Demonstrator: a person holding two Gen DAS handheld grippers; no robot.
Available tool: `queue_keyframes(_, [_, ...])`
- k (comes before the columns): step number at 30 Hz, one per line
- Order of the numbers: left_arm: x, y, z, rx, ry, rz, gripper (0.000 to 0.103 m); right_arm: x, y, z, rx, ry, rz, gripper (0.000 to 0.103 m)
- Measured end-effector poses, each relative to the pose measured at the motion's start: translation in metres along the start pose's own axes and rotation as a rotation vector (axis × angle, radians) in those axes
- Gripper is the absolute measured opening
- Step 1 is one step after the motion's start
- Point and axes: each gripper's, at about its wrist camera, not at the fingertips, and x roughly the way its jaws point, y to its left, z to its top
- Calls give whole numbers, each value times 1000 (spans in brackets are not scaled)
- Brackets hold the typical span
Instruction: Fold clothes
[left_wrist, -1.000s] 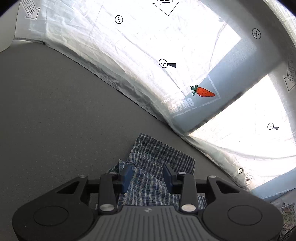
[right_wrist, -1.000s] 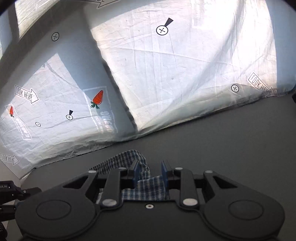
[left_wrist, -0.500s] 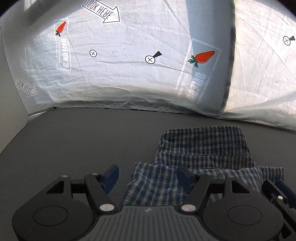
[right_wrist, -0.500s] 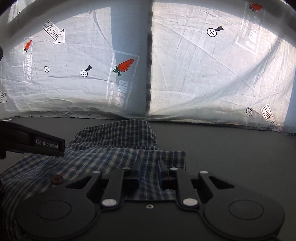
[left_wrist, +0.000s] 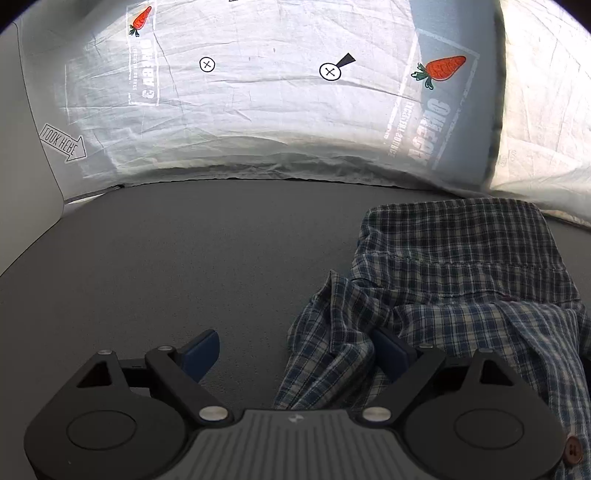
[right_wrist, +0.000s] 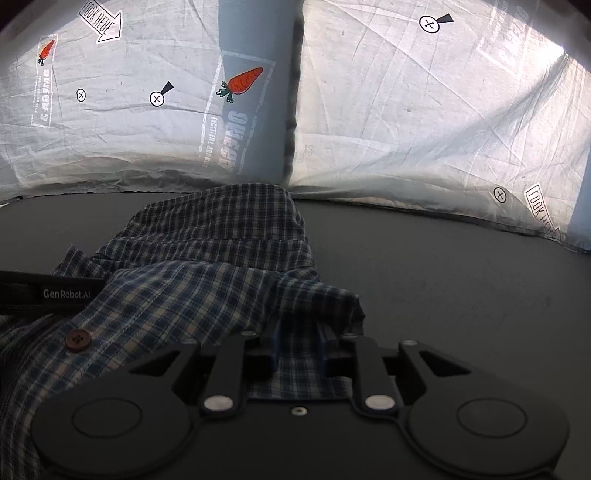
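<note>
A blue-and-cream plaid shirt (left_wrist: 461, 280) lies crumpled on the dark grey table (left_wrist: 184, 258), right of centre in the left wrist view. My left gripper (left_wrist: 295, 352) hangs low over the table with its jaws wide and still opening. A loose fold of the shirt lies between them against the right finger (left_wrist: 391, 354), and the pads do not press on it. In the right wrist view the shirt (right_wrist: 207, 273) spreads to the left, a brown button (right_wrist: 78, 339) showing. My right gripper (right_wrist: 298, 347) is shut on the shirt's edge, and cloth drapes over its fingertips.
A creased white sheet (left_wrist: 277, 110) printed with carrots, arrows and crossed circles hangs along the table's far edge, also the sheet (right_wrist: 424, 110) in the right wrist view. A pale panel (left_wrist: 26, 147) stands at the left. The left gripper's black body (right_wrist: 48, 293) juts in over the shirt.
Both grippers have sunk toward the table. The left jaws have spread wide and let go of the shirt. The shirt now rests on the table, with the right gripper still pinching its edge.
</note>
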Motion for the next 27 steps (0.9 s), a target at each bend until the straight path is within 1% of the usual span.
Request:
queue_keyframes(1, [4, 6, 5, -9, 37, -36, 92, 1, -6, 4, 18, 20, 24, 24])
queue_keyframes(2, [7, 11, 10, -17, 73, -72, 94, 1, -13, 10, 33, 45, 48, 29])
queue_keyframes(3, [11, 17, 15, -26, 110, -107, 95, 3, -19, 14, 49, 66, 65, 42])
queue_keyframes(4, [14, 20, 19, -11, 132, -138, 96, 5, -27, 17, 66, 80, 65, 54])
queue_keyframes(5, [16, 22, 22, 17, 145, -166, 96, 7, -34, 19, 84, 95, 64, 75])
queue_keyframes(6, [19, 24, 24, 46, 153, -198, 96, 9, -40, 21, 100, 107, 71, 78])
queue_keyframes(9, [24, 30, 28, 101, 161, -273, 95, 20, -55, 20, 125, 124, 160, 76])
queue_keyframes(12, [29, 32, 34, 132, 161, -336, 93, 30, -62, 24, 159, 135, 233, 74])
queue_keyframes(13, [30, 31, 35, 141, 156, -355, 90, 33, -65, 26, 173, 137, 257, 73])
queue_keyframes(14, [30, 31, 37, 150, 151, -372, 84, 37, -67, 28, 184, 138, 286, 68])
queue_keyframes(15, [32, 30, 39, 158, 147, -394, 81, 41, -67, 31, 185, 142, 323, 59])
queue_keyframes(16, [32, 29, 40, 162, 144, -409, 76, 45, -66, 34, 181, 149, 352, 54])
queue_keyframes(17, [33, 27, 41, 165, 142, -417, 71, 49, -64, 36, 175, 157, 376, 47])
queue_keyframes(18, [34, 25, 42, 167, 140, -426, 70, 52, -63, 38, 167, 164, 394, 46])
queue_keyframes(19, [34, 24, 42, 172, 139, -434, 66, 53, -60, 40, 154, 167, 399, 46])
queue_keyframes(20, [34, 23, 43, 176, 139, -445, 60, 55, -59, 42, 145, 175, 404, 44])
queue_keyframes(21, [33, 23, 43, 171, 143, -462, 56, 56, -60, 43, 155, 186, 413, 40])
queue_keyframes(22, [33, 24, 43, 161, 148, -480, 46, 57, -62, 44, 177, 201, 430, 35])
queue_keyframes(23, [33, 25, 42, 142, 158, -499, 36, 57, -63, 44, 200, 217, 450, 24])
queue_keyframes(24, [32, 27, 41, 119, 169, -517, 30, 55, -63, 44, 212, 222, 454, 19])
queue_keyframes(25, [32, 29, 40, 93, 183, -538, 18, 52, -62, 45, 209, 222, 453, 15])
queue_keyframes(26, [32, 32, 39, 64, 193, -548, 13, 49, -61, 46, 206, 221, 450, 10])
queue_keyframes(27, [30, 34, 38, 34, 198, -552, 12, 43, -60, 48, 209, 217, 442, 9])
